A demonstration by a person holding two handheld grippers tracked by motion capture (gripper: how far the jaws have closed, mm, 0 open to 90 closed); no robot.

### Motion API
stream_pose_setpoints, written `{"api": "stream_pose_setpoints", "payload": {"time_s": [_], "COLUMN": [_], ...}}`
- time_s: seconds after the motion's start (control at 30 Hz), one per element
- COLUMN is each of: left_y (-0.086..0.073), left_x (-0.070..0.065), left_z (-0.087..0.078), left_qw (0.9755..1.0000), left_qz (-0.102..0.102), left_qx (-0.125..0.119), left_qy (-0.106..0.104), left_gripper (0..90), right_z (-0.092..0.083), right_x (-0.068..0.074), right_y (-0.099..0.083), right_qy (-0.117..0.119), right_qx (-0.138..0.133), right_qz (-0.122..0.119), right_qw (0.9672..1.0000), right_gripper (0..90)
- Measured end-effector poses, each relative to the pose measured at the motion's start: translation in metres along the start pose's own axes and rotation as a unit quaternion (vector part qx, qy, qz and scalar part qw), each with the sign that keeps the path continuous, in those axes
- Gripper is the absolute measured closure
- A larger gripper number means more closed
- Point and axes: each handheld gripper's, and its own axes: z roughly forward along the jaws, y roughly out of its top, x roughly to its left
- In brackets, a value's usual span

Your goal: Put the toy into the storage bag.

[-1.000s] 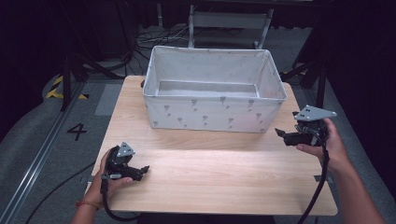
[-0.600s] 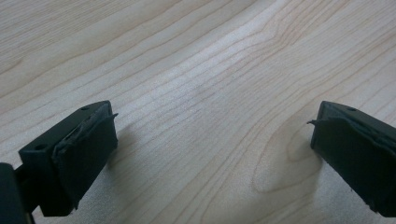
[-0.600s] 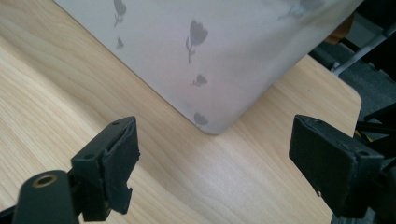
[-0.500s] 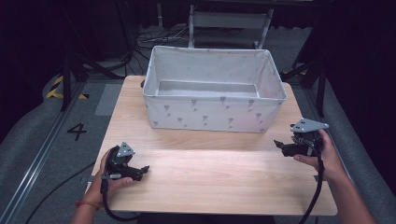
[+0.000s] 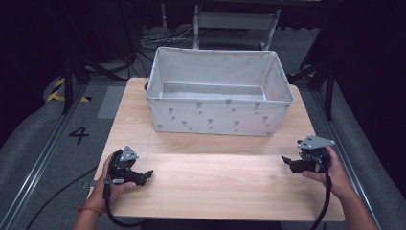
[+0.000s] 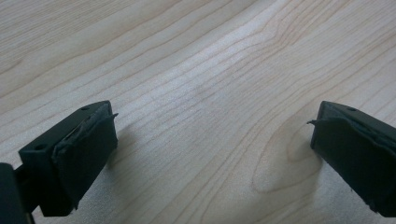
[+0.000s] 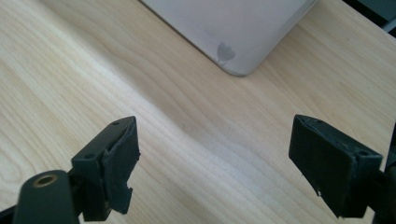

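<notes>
Both tongs, left [image 6: 210,154] and right [image 7: 215,163], gape wide, empty, above the table [image 5: 215,191].

From the high view I get a brightly lit counter [image 5: 220,187] with a pale sheen running across its middle, while everything around it from 9 through 12 to 3 o'clock sinks into near black. The picture is soft and slightly grainy. The box [image 5: 218,115] throws a faint shadow onto the wood at 6 o'clock. In the left gripper view the wood grain is sharp at centre, and the fingers [image 6: 74,154] blur at 7 and 4 o'clock, casting soft shadows beside them. In the right gripper view a light glare band crosses the wood and the box corner at 12 o'clock looks hazy.
</notes>
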Motion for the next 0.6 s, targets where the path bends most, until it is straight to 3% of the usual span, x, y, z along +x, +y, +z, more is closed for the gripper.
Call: {"api": "stream_pose_setpoints", "payload": {"time_s": [0.17, 0.37, 0.6], "left_y": [0.0, 0.0, 0.0], "left_x": [0.0, 0.0, 0.0], "left_z": [0.0, 0.0, 0.0], "left_qw": [1.0, 1.0, 1.0], "left_qz": [0.0, 0.0, -0.001], "left_qx": [0.0, 0.0, 0.0], "left_qy": [0.0, 0.0, 0.001], "left_gripper": [0.7, 0.7, 0.8], "right_z": [0.001, 0.001, -0.001], "right_x": [0.003, 0.007, 0.013], "right_y": [-0.013, -0.037, -0.07], "right_qy": [-0.002, 0.013, 0.051], "right_qx": [-0.003, -0.004, -0.007], "right_qz": [0.006, 0.017, 0.041], "right_qw": [1.0, 0.9998, 0.9978], "right_gripper": [16.6, 16.7, 16.8]}}
